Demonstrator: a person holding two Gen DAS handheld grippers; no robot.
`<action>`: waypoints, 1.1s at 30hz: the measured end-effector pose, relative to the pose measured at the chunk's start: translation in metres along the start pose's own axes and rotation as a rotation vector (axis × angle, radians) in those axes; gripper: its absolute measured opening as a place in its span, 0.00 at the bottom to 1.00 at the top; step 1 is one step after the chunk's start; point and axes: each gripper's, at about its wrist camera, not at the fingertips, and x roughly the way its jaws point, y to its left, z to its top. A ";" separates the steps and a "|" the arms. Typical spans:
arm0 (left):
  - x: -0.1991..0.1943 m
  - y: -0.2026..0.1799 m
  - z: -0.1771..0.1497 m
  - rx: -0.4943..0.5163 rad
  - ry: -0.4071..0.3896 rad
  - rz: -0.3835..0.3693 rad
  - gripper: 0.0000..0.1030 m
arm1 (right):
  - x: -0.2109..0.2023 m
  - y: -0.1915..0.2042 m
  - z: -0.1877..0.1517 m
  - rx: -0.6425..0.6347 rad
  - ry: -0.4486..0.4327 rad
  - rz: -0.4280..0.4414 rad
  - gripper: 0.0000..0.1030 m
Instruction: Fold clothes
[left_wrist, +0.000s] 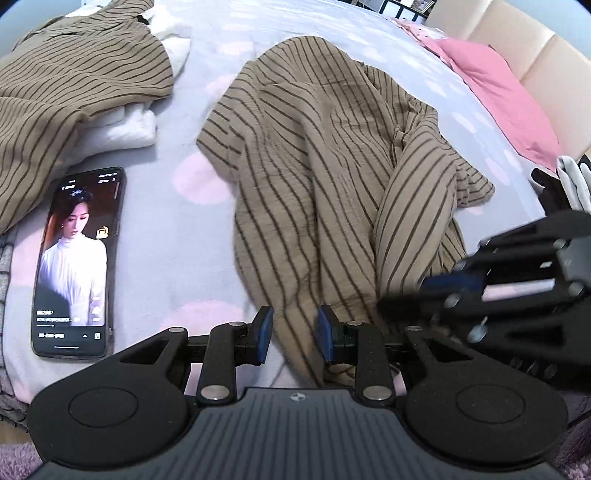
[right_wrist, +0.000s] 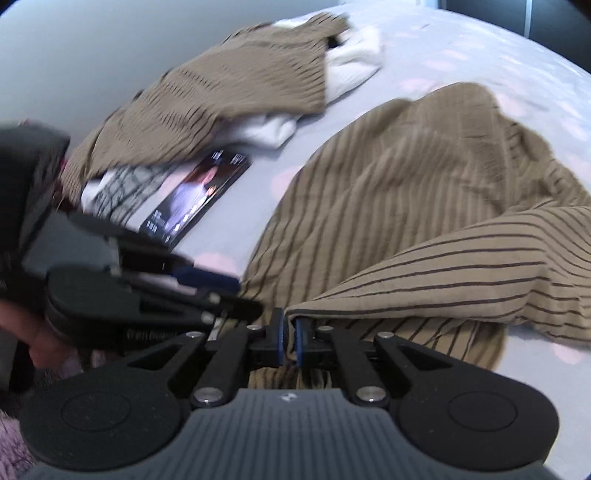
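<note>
Lilac bedspread (left_wrist: 192, 258) with pink dots, beige padded headboard (left_wrist: 524, 48), right gripper (right_wrist: 290, 341) clamped on striped shirt (left_wrist: 314, 166) hem, left gripper (left_wrist: 293, 334) parted over cloth, grip unclear, phone (left_wrist: 79, 262) half hidden in blur.

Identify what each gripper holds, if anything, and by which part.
The right gripper pinches the striped brown shirt at a fabric edge. The left gripper is partly open around the shirt's near hem, not clamping it.

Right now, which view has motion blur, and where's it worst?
Right wrist view: smeared at the upper left, across the folded brown striped garment and lit black phone; the brown striped shirt near its gripper stays crisp. Left wrist view: sharp, only the incoming right gripper blurs.
</note>
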 end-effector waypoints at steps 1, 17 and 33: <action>-0.001 0.000 -0.001 0.001 0.000 -0.001 0.24 | 0.004 0.001 -0.001 -0.003 0.017 0.009 0.08; -0.004 -0.013 0.001 0.058 -0.005 -0.026 0.25 | -0.012 0.017 -0.021 -0.162 -0.008 -0.019 0.47; -0.019 -0.035 0.016 -0.005 -0.049 -0.194 0.45 | -0.044 -0.006 -0.054 -0.174 -0.048 -0.142 0.52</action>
